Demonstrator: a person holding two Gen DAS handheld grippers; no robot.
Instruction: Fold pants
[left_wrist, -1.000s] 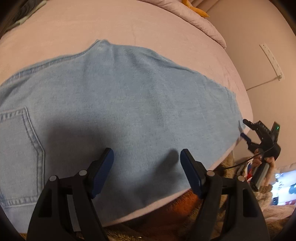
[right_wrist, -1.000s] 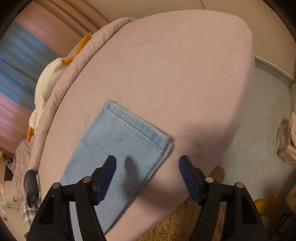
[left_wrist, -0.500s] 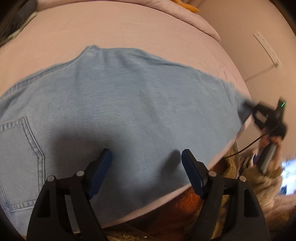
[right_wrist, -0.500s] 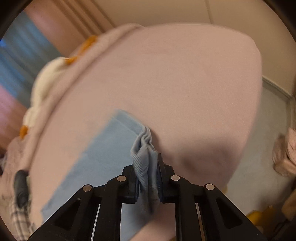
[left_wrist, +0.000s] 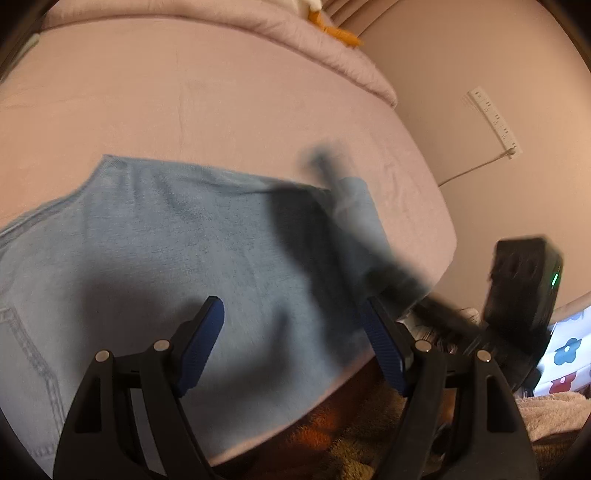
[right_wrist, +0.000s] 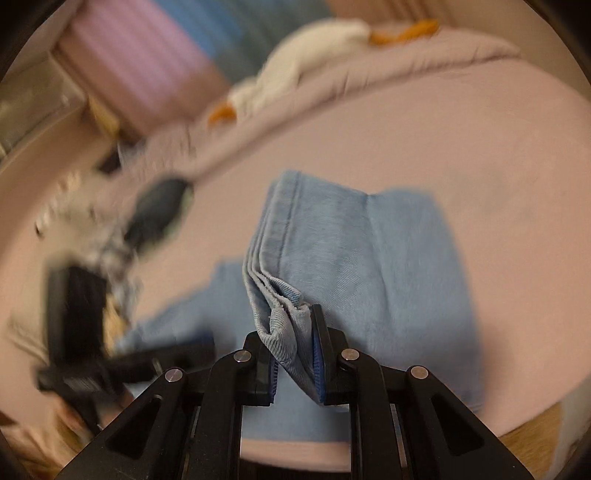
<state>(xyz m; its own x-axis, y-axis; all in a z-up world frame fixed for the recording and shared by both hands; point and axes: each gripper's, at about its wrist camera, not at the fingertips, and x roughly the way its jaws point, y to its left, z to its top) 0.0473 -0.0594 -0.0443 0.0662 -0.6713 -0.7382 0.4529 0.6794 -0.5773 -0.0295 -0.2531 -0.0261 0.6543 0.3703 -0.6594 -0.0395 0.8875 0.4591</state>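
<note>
Pink bedding covers the bed, which serves as the folding surface; a rumpled duvet lies along its far side at the top of both views. Light-blue denim pants lie spread flat across the lower and middle part of the left wrist view, a back pocket showing at the lower left edge. The left gripper hovers over the near edge of the fabric, jaws spread wide and holding nothing; judged from its position, it waits to pin or take up the waist end. The right gripper has its jaws pressed together on the leg hem, several layers bunched between the pads at bottom centre of the right wrist view. The leg end is lifted and doubled over the cloth beneath, evidently so that the hem can be carried toward the waist. In the left wrist view that gripper appears only as a dark, motion-blurred shape at centre right, so its exact height above the cloth cannot be told. Assessment: the lengthwise fold is in progress and not yet laid down. Risk: the bunched hem may land skewed or creased.
</note>
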